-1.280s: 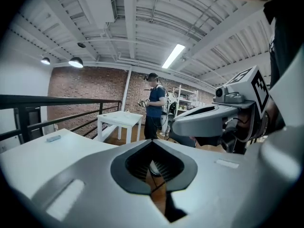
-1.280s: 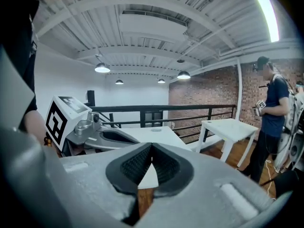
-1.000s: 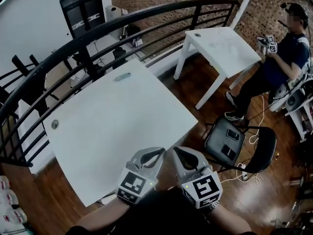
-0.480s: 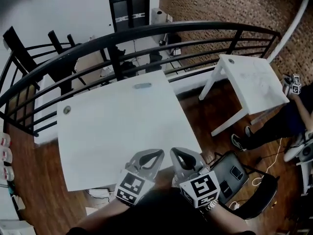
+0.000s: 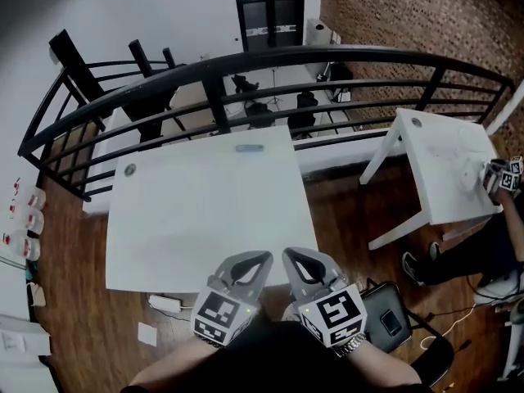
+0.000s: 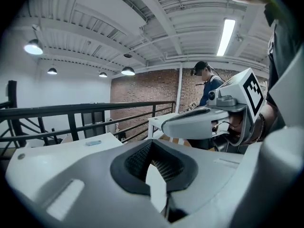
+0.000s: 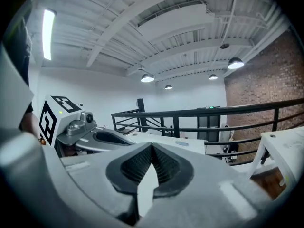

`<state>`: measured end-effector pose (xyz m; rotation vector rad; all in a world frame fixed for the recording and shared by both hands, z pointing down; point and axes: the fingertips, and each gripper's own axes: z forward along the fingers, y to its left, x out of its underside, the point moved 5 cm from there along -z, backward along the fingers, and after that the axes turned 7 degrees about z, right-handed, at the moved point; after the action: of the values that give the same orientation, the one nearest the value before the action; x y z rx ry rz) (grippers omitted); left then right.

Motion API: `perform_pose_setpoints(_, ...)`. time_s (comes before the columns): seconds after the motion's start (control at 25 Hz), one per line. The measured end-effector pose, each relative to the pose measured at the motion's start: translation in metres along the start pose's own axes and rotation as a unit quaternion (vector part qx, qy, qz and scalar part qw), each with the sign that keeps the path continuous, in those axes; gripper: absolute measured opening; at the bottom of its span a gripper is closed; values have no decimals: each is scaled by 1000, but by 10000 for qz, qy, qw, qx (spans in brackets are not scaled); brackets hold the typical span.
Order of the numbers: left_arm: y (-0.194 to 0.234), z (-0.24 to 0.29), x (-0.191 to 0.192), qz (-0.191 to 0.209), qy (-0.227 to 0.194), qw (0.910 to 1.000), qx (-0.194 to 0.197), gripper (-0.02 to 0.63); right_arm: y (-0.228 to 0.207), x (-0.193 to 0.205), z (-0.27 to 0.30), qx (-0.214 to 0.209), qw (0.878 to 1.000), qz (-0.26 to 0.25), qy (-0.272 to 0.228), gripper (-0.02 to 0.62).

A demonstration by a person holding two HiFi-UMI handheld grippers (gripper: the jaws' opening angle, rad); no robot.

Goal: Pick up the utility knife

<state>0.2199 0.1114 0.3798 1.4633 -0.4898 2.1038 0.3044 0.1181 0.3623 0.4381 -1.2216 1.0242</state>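
Grey left tongs, right tongs (black-and-white marker cubes).

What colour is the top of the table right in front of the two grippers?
White. The table shows best in the head view.

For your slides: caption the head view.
Left gripper and right gripper, both shut, near a white table; utility knife at far edge.

At far edge of square white table, upper centre: small grey oblong utility knife; black metal railing behind.
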Motion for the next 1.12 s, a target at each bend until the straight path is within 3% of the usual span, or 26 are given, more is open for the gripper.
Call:
perform_pose_setpoints(0.32, 16, 35, 1, -171, 54, 9993, -313, 15, -37, -8, 26, -318, 9993, -159, 93, -8)
perform_pose_setpoints(0.8, 106, 85, -6, -579, -304, 9969, -438, 15, -79, -48, 114, -300, 9934, -793, 774, -8)
perform_pose_setpoints(1.12, 145, 97, 4, -955, -307, 9922, -736, 17, -83, -48, 168, -811, 9836, -951, 1302, -7)
